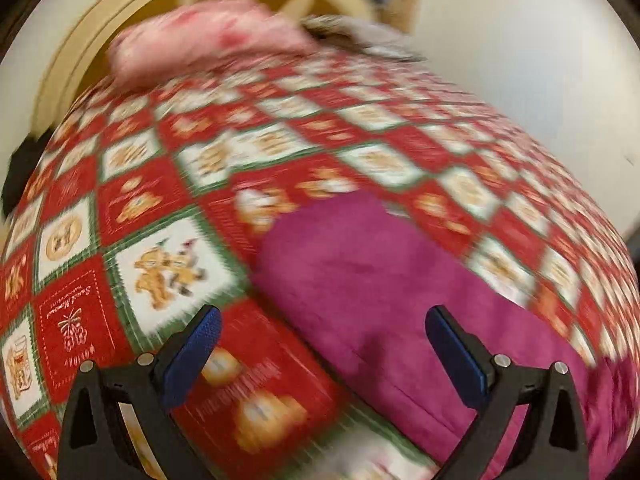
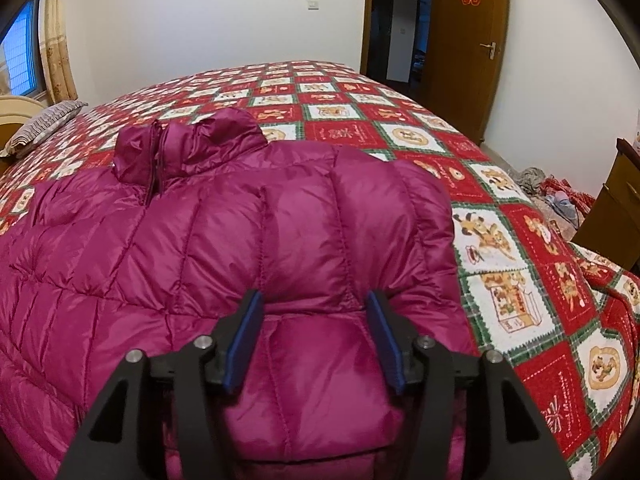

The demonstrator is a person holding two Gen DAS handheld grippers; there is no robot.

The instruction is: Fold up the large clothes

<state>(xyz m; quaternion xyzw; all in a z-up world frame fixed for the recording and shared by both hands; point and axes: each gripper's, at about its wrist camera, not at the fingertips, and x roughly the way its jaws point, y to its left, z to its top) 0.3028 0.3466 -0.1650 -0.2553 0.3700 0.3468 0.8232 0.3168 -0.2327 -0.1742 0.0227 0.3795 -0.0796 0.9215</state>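
Note:
A magenta quilted down jacket lies flat on a bed with a red, white and green checked cover, collar at the far end. My right gripper is open just over the jacket's near right part, jaws apart with puffy fabric bulging between them, not clamped. In the blurred left wrist view, my left gripper is open above the bedcover, its right finger over an edge of the jacket.
A striped pillow and a cream headboard are at the bed's far left. A pink pillow shows in the left view. A wooden door and a brown cabinet stand right, with clothes on the floor.

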